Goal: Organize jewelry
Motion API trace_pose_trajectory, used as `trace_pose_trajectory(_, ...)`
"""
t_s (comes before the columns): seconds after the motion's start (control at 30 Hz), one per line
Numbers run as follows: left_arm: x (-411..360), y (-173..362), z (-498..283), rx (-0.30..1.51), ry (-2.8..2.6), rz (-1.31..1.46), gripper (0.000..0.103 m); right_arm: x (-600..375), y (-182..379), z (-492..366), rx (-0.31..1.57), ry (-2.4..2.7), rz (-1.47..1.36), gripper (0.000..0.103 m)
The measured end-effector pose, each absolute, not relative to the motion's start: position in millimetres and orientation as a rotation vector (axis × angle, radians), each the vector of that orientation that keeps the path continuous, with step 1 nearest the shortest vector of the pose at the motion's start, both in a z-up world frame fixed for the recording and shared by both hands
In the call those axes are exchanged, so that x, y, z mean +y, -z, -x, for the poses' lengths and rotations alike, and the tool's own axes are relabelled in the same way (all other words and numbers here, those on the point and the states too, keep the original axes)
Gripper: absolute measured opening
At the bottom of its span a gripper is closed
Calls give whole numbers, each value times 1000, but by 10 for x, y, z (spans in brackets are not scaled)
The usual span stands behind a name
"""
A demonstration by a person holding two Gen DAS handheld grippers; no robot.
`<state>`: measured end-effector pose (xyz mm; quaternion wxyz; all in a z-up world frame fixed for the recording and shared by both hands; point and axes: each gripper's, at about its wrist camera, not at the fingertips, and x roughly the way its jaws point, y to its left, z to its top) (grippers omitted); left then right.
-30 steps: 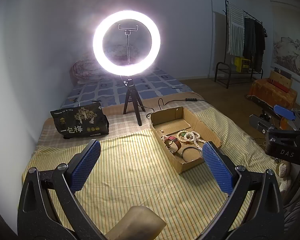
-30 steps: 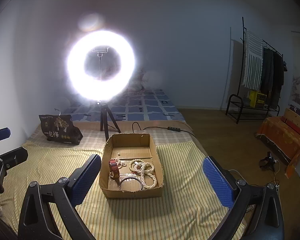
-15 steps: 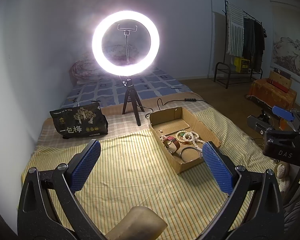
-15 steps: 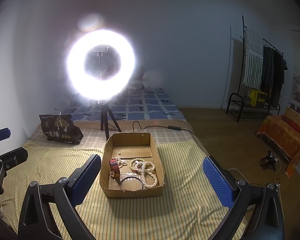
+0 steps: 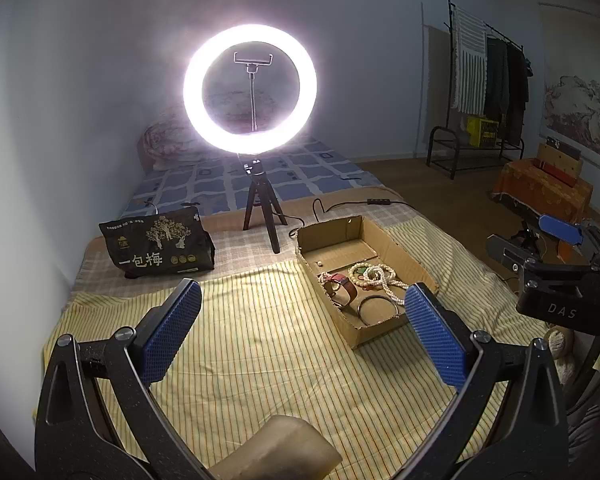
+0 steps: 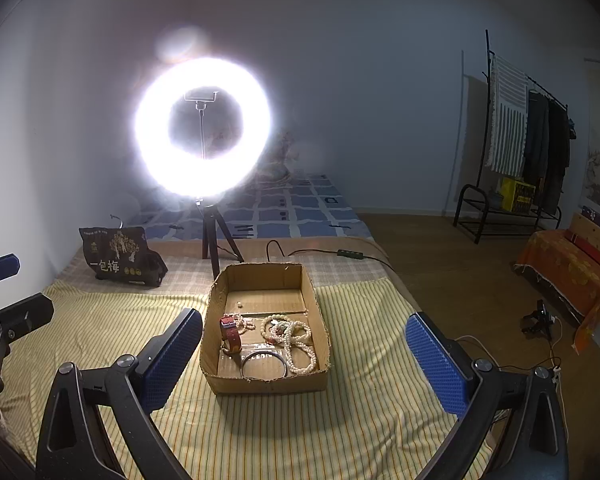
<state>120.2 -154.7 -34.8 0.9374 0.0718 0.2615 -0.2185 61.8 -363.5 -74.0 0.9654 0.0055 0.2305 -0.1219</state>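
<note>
Jewelry kept in the cardboard box [image 6: 265, 384]

Left gripper [image 5: 302, 332] and right gripper [image 6: 304, 360] are held wide open, empty, before the box; beads [image 6: 294, 340], watch [image 6: 231, 334] and bangle [image 6: 264, 364] are seen inside.

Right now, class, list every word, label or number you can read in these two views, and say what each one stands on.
"一包梅": large white characters on the black snack bag, also readable in the right wrist view.
"DAS": pale letters on the black body of the right tool.
Small print and round badges on the bag: too small to read.
Yellow crate markings: blurred.
</note>
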Motion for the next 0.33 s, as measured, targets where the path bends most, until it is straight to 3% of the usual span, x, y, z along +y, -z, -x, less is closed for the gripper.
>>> trace_pose_trajectory(0.33, -1531, 331, -1202, 491, 424, -150, 103, -3619, 765, -623, 476, 246, -10, 103)
